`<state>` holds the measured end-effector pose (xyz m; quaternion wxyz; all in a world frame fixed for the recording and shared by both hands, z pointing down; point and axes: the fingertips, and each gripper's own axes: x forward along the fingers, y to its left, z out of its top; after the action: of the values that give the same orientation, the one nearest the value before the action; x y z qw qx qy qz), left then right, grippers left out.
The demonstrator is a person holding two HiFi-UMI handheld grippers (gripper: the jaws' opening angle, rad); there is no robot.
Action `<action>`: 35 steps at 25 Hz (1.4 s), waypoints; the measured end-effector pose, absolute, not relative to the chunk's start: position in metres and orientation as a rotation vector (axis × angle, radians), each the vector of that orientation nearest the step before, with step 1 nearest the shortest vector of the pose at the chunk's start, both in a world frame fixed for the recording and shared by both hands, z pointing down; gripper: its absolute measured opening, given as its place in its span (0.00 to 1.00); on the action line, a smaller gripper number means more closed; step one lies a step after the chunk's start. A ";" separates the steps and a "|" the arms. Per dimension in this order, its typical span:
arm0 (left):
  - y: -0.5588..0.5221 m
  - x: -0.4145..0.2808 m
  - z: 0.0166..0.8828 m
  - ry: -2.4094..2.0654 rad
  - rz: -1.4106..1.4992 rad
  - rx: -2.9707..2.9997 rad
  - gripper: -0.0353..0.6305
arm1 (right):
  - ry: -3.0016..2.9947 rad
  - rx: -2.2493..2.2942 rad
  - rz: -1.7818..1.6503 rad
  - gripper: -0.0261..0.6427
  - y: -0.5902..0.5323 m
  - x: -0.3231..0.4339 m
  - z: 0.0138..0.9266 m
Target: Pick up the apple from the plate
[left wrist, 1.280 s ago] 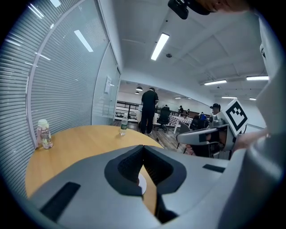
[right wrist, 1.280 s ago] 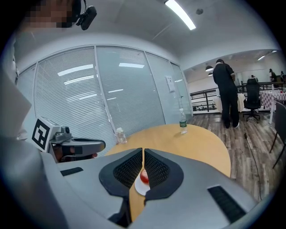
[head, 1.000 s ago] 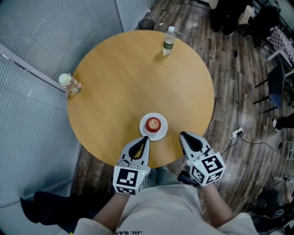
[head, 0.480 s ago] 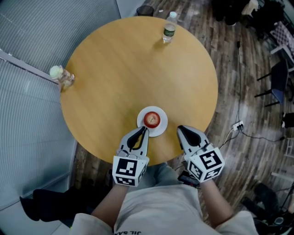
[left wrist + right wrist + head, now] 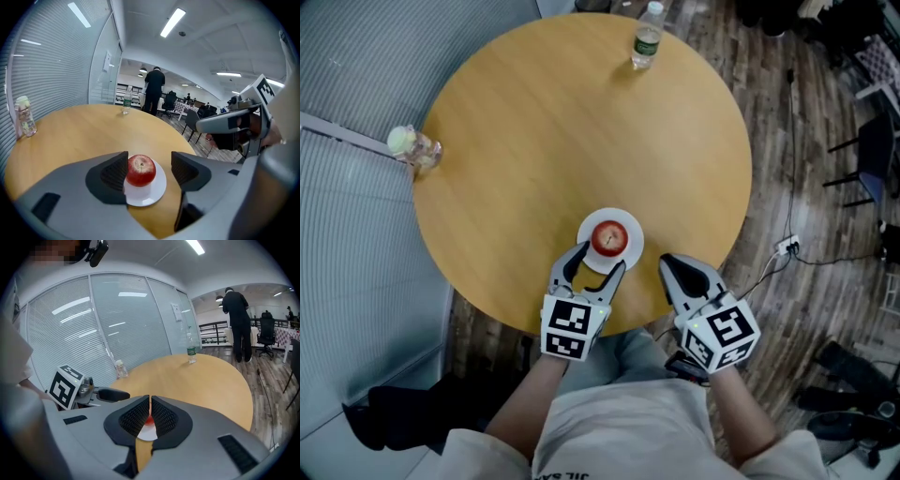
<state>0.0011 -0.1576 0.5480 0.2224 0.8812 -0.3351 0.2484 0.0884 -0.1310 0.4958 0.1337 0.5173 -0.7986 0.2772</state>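
A red apple (image 5: 610,237) sits on a small white plate (image 5: 631,255) near the front edge of the round wooden table (image 5: 581,131). My left gripper (image 5: 600,260) is at the plate's near side and its jaws are opening. In the left gripper view the apple (image 5: 141,169) lies between the two pads, close to the left one, and neither pad presses on it; the plate (image 5: 152,194) shows beneath it. My right gripper (image 5: 668,262) hovers over the table edge right of the plate, shut and empty. In the right gripper view its jaws (image 5: 150,416) hide most of the apple.
A water bottle (image 5: 647,36) stands at the table's far edge. A small jar (image 5: 411,145) sits at the left edge by the glass wall. A person (image 5: 153,91) stands in the room behind. A cable (image 5: 783,267) and chairs are on the floor to the right.
My left gripper has come forward and down to the plate, and its jaws have gone from shut to spread around the apple. The right gripper has sunk a little.
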 end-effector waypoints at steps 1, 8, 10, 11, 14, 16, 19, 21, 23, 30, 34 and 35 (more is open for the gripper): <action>-0.159 0.003 0.554 -0.918 0.703 2.428 0.50 | -2.313 1.500 0.811 0.09 -0.131 0.088 0.497; -0.167 0.011 0.593 -0.908 0.842 2.423 0.62 | -2.290 1.491 0.850 0.09 -0.133 0.092 0.507; -0.169 0.014 0.602 -0.895 0.862 2.405 0.63 | -2.283 1.494 0.860 0.09 -0.135 0.094 0.510; -0.170 0.015 0.606 -0.892 0.872 2.396 0.64 | -2.280 1.498 0.865 0.09 -0.136 0.095 0.511; -0.173 0.016 0.616 -0.895 0.906 2.379 0.66 | -2.272 1.506 0.875 0.09 -0.137 0.098 0.513; -0.174 0.016 0.622 -0.903 0.927 2.377 0.66 | -2.267 1.508 0.881 0.09 -0.137 0.099 0.514; -0.174 0.018 0.630 -0.899 0.934 2.378 0.66 | -2.260 1.514 0.890 0.09 -0.137 0.102 0.516; -0.175 0.018 0.632 -0.895 0.941 2.371 0.66 | -2.253 1.520 0.898 0.09 -0.136 0.105 0.518; -0.175 0.019 0.636 -0.890 0.944 2.368 0.66 | -2.246 1.523 0.903 0.09 -0.135 0.107 0.519; -0.176 0.023 0.646 -0.910 0.947 2.375 0.60 | -2.234 1.532 0.910 0.09 -0.134 0.114 0.522; -0.176 0.022 0.645 -0.921 0.954 2.379 0.60 | -2.235 1.532 0.910 0.09 -0.133 0.114 0.521; -0.175 0.022 0.644 -0.922 0.955 2.376 0.60 | -2.236 1.531 0.910 0.09 -0.132 0.114 0.521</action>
<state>0.0219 -0.1752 0.6445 0.2084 0.8538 -0.3314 0.3433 0.1140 -0.1323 0.5209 0.1408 0.5302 -0.7744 0.3151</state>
